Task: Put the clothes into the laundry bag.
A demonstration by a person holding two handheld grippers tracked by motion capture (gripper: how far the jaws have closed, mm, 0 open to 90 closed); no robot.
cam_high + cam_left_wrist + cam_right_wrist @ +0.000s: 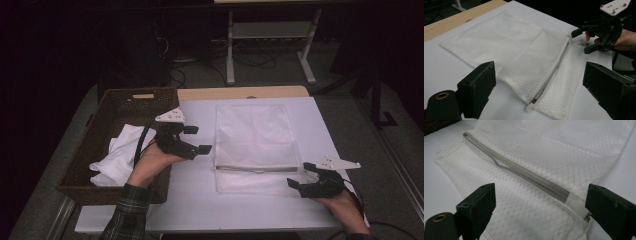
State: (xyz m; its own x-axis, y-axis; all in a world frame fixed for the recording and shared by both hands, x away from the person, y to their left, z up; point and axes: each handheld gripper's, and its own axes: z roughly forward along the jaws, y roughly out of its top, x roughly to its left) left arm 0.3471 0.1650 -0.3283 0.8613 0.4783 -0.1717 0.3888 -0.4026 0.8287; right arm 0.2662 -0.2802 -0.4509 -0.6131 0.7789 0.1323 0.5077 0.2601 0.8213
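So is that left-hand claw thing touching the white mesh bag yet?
Apart. In the high view the left gripper sits beside the mesh bag, with bare table showing between them.

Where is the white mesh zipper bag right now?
In the high view, the mesh bag lies flat mid-table, right of the wicker basket, between the left gripper and right gripper.

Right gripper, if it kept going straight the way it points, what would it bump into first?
Probably the white mesh bag, close to the near end of its zipper. The open right gripper aims straight at it, though how high it hovers is unclear.
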